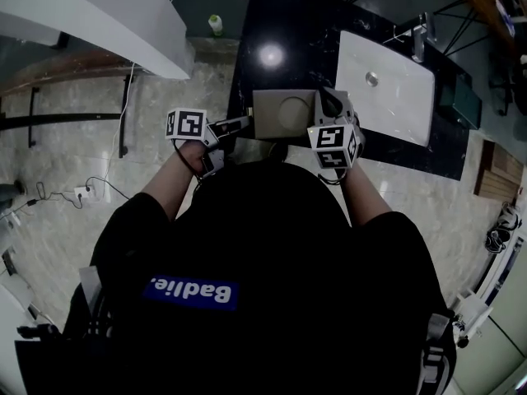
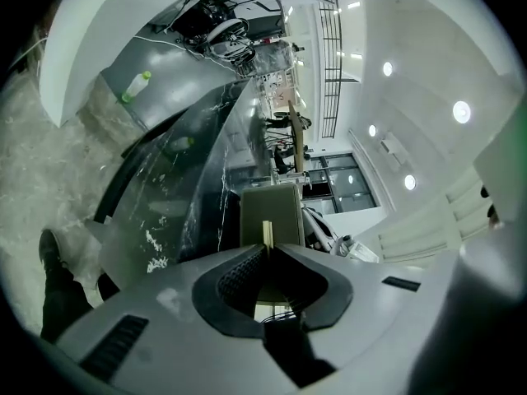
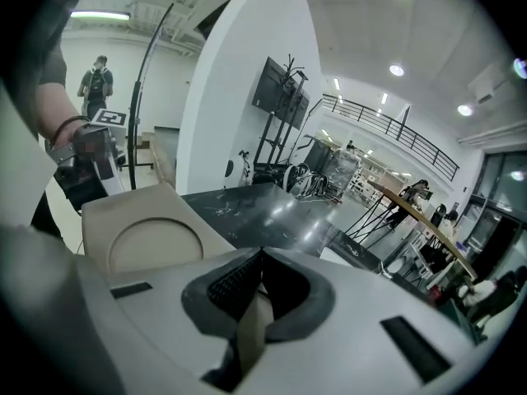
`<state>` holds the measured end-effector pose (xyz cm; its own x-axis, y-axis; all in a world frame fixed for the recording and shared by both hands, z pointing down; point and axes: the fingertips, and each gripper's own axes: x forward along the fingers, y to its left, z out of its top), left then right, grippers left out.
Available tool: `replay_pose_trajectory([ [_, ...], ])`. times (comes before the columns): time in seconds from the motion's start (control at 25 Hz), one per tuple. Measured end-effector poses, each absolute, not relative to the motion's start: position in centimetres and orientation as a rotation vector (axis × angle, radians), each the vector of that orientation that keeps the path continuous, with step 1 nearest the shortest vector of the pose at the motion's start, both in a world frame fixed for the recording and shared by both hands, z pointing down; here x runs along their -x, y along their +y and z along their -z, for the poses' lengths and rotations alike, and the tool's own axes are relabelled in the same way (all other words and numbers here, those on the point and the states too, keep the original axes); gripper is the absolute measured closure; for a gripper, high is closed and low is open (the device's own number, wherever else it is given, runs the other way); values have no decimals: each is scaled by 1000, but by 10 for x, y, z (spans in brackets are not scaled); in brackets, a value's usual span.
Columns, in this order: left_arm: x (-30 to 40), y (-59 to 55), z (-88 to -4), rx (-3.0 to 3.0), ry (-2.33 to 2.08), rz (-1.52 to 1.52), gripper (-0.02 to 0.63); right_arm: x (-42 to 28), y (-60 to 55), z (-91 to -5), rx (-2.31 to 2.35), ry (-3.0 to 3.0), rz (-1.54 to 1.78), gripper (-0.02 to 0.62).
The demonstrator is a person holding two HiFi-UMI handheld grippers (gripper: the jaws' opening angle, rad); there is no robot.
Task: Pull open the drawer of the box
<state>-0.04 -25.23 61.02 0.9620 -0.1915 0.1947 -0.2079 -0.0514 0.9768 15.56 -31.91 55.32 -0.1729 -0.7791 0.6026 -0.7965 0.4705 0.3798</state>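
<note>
Only the head view shows the box (image 1: 284, 113) at the black counter's (image 1: 263, 15) near edge, with my forearms reaching forward on either side of it. My left gripper (image 2: 265, 249) pinches a pale tab (image 2: 266, 230) on the box. My right gripper (image 3: 257, 257) clamps a beige strip (image 3: 249, 327).

Dim, fisheye-warped; glaring ceiling lights (image 2: 461, 111)

Your head camera is looking steeply down over your chest at the box (image 1: 284, 113) on the table (image 1: 272, 23). Both gripper cameras are looking from close against that box, on opposite sides, sharing it and the table.
</note>
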Motion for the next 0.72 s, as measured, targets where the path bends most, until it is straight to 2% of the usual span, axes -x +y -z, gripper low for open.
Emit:
replay_pose_trajectory([
  [0.72, 19, -252, -609, -1578, -266, 40, 578, -155, -318, -551, -1330, -1938, -42, 595],
])
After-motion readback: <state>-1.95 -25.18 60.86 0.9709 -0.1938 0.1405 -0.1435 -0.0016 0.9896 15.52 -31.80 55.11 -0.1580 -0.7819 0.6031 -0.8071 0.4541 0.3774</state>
